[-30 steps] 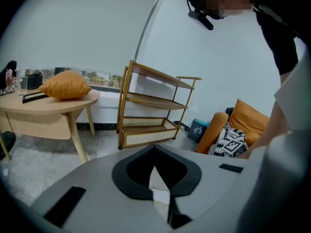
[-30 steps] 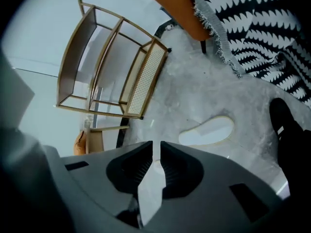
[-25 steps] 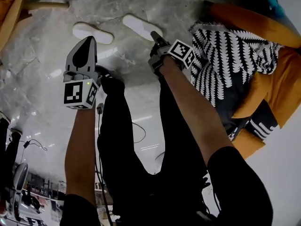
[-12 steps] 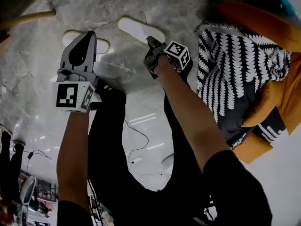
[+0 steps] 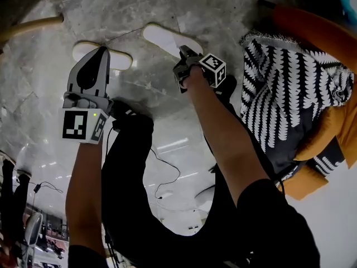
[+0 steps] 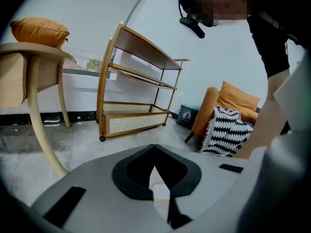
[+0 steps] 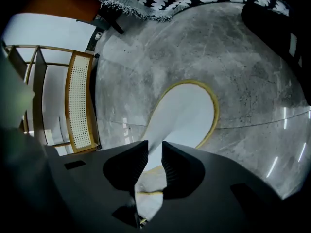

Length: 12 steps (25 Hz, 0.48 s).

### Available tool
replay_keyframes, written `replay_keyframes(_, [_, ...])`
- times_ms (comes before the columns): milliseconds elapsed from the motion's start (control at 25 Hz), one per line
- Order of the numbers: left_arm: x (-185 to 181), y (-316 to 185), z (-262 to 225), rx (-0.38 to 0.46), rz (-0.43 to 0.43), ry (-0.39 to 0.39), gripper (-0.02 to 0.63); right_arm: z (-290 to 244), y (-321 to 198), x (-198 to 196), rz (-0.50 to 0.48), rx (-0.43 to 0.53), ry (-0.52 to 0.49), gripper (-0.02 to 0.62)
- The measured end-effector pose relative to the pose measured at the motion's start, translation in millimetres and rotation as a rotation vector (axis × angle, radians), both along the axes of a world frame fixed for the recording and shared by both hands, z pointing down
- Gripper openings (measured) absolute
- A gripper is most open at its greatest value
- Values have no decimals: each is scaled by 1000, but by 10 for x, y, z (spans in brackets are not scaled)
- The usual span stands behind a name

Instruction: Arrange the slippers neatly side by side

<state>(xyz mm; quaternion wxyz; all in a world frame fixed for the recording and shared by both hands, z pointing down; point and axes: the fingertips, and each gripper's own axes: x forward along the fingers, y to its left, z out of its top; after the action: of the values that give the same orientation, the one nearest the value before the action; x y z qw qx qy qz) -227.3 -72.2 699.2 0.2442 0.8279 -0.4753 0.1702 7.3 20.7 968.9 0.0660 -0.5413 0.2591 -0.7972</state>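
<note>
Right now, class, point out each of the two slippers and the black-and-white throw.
Left slipper [image 5: 121, 61]: head view, its right end.
Right slipper [image 5: 164, 38]: head view, middle of its white face.
Black-and-white throw [image 5: 279, 94]: head view, middle of the fabric.

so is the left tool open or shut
Shut. The left tool has its tips touching in the left gripper view, nothing between them; a slipper shows through the gap below.

On floor [image 5: 139, 10], L slipper [image 5: 121, 61] lay left of R slipper [image 5: 164, 38], apart, at diff. angles. Throw [image 5: 284, 94] hung over armchair [image 5: 312, 32], right of both.
</note>
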Motion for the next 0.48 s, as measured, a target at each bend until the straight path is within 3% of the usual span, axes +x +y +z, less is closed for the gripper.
replay_keyframes(120, [10, 29, 23, -10, 5, -1, 15, -1, -9, 27, -17, 9, 13, 57])
replay_keyframes(280, [39, 9, -41, -16, 9, -5, 15, -132, -69, 41, -67, 29, 28, 38])
replay_keyframes(480, [61, -37, -224, -27, -15, -3, 15, -507, -279, 80, -241, 109, 54, 37])
